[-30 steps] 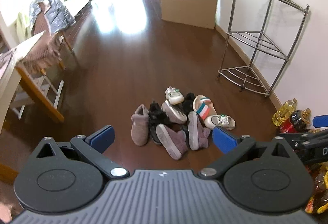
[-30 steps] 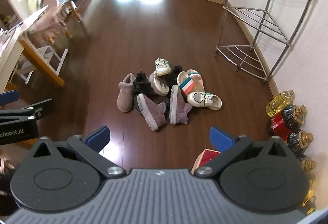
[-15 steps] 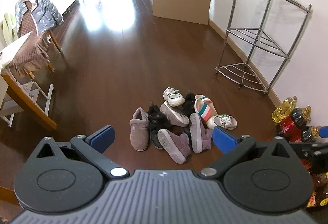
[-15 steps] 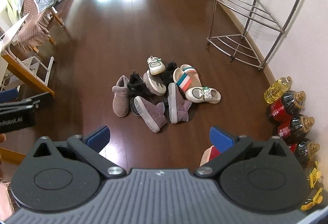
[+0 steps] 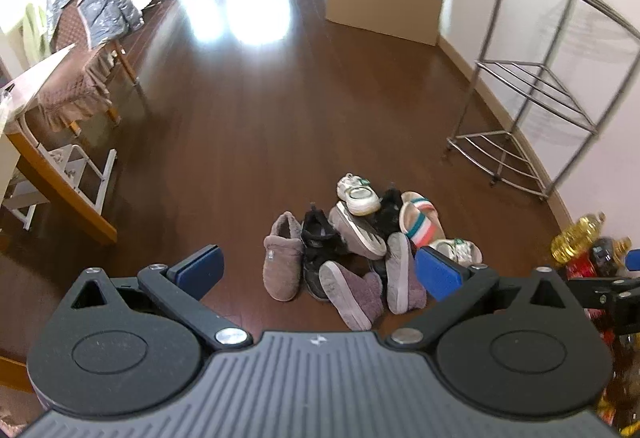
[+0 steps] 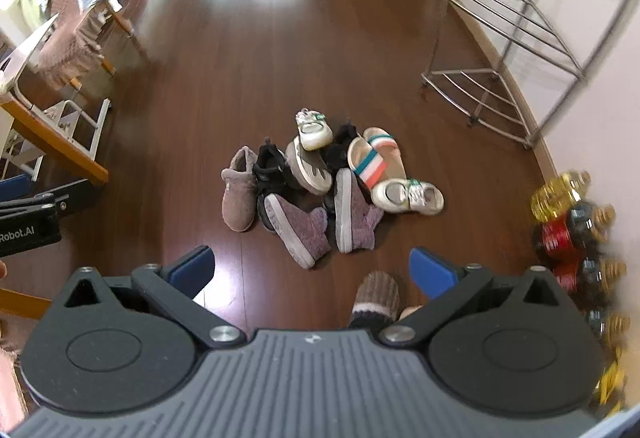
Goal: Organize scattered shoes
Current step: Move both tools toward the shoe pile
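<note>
Brown floorboards carried the shoe pile (image 6: 320, 181), a jumble in front of the wire corner rack (image 6: 516, 49), whose shelves stood bare. Both the left gripper (image 5: 318, 270) and right gripper (image 6: 312, 268) hung spread and empty above the pile. A clean pick (my judgement) would take an outlying shoe such as the grey slipper (image 6: 240, 193) on the pile's far side from the rack, jaws across its width.

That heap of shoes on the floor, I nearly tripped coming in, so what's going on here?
A person holds a two-finger gripper in each hand above the shoe pile on the wooden floor. The left gripper and the right gripper are both open and hold nothing. No shoe has been picked up; boots, sneakers and a striped slide lie jumbled together. The metal corner rack by the wall has nothing on its shelves. Sorting has not begun.
</note>
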